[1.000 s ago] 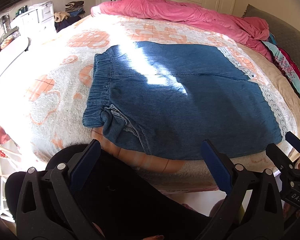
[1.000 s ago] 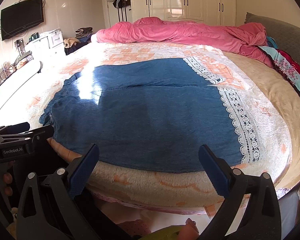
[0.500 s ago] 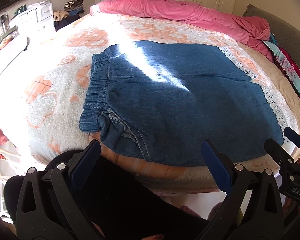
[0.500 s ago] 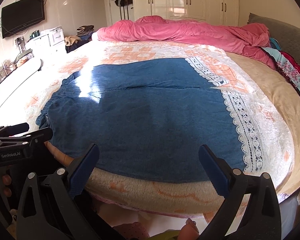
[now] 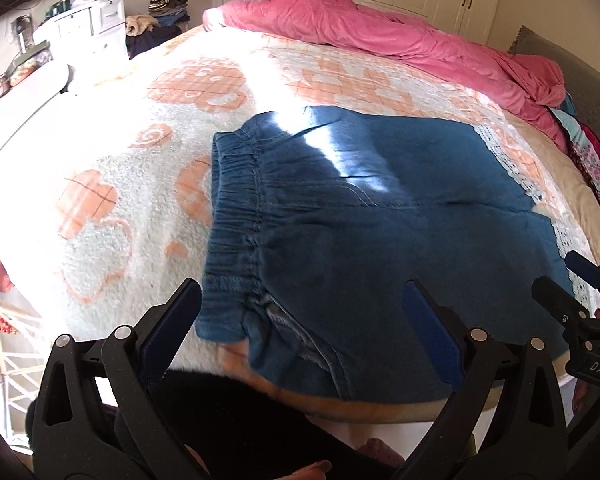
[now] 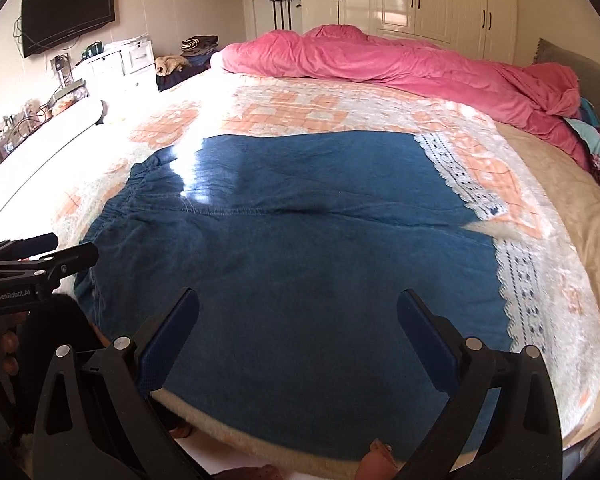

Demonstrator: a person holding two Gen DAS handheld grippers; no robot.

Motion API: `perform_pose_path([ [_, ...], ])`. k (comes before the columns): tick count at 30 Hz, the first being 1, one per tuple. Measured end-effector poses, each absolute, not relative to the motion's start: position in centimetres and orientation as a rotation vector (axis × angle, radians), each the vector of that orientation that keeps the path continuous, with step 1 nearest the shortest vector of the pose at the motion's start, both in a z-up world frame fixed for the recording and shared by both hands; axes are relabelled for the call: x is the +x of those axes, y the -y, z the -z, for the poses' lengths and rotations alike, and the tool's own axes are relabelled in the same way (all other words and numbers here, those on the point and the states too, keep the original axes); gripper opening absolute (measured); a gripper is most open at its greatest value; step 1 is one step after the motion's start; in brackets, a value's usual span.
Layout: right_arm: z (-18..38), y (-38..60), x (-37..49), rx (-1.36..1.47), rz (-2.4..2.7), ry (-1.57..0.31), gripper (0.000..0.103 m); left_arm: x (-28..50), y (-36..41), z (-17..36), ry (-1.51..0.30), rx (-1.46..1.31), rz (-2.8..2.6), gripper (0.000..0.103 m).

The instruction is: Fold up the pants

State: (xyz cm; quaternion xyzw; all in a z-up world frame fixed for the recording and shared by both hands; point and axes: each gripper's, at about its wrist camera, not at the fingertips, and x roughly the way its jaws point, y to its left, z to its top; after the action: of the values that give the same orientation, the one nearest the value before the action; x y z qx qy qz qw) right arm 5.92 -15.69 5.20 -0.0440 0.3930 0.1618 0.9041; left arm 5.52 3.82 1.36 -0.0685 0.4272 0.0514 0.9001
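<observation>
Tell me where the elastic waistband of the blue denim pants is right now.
In the left wrist view the elastic waistband lies at the pants' left end on the peach-patterned blanket, just ahead of the open left gripper.

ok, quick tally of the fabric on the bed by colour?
Blue: 1, the pants
Pink: 1, the duvet
White and orange: 1, the blanket
Beige: 1, the sheet
Total: 4

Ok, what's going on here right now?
A person holds a gripper in each hand over blue pants spread flat on the bed, waistband toward the left. The left gripper hangs open by the waistband corner; the right gripper is open above the near leg. Neither grips cloth; no fold made yet.
</observation>
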Motion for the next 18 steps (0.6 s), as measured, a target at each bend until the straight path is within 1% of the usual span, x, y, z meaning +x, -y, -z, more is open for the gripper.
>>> perform_pose_path([
  [3, -5.5, 14.5, 7.6, -0.121, -0.348, -0.797, 0.099, 6.6, -5.0, -1.3, -0.889, -0.156, -0.124, 0.094],
  [13, -5.6, 12.4, 14.6, -0.107, -0.412, -0.848, 0.099, 10.4, -9.2, -1.7, -0.897, -0.213, -0.175, 0.094],
  [18, -6.2, 11.0, 17.8, -0.153, -0.418, -0.829, 0.099, 12.9, -11.5, -1.6, -0.9, -0.225, -0.21, 0.094],
])
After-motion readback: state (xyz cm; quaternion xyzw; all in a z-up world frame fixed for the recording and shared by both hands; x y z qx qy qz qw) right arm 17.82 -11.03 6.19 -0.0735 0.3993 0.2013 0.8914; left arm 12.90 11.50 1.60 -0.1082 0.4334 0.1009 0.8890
